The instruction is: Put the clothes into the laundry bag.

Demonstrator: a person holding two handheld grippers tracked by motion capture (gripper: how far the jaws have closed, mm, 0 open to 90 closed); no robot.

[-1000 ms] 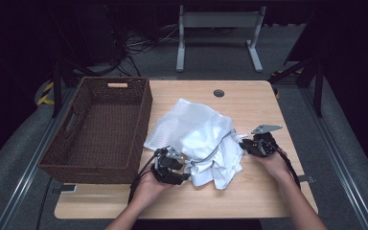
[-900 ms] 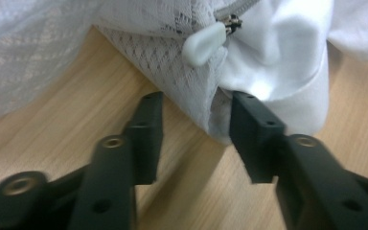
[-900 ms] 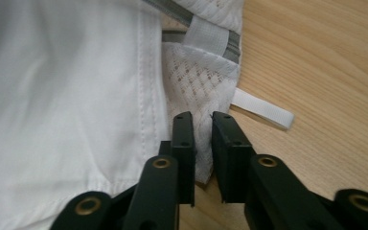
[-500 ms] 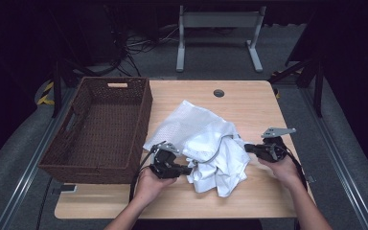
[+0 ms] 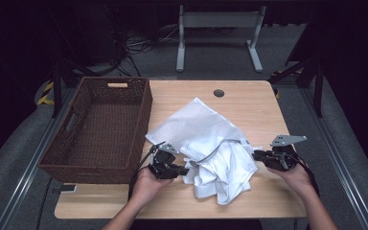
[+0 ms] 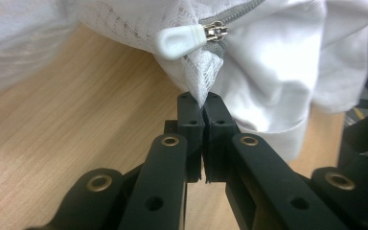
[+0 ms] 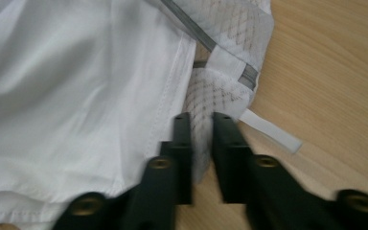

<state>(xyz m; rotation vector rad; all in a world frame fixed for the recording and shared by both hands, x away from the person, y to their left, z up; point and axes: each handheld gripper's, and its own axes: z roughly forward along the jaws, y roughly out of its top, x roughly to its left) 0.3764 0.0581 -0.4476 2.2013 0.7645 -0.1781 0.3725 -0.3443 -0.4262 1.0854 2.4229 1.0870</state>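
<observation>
A white mesh laundry bag (image 5: 196,129) lies in the middle of the wooden table (image 5: 249,100), with a white garment (image 5: 225,175) bulging out of its near side. My left gripper (image 5: 184,170) is shut on the bag's mesh corner (image 6: 203,84), just below the white zipper pull (image 6: 179,40). My right gripper (image 5: 256,155) sits at the bag's right end. Its jaws have just been opening and stand slightly apart, with a mesh corner (image 7: 220,91) between them. The garment (image 7: 76,86) lies to their left.
A dark wicker basket (image 5: 100,129) stands on the table's left side, close to my left hand. A round cable hole (image 5: 219,93) sits near the far edge. A white tape loop (image 7: 273,132) from the bag rests on bare wood.
My right hand has moved right and slightly toward the near edge, away from the heap. The bag's right end has stretched out after it. The left hand has stayed put.
</observation>
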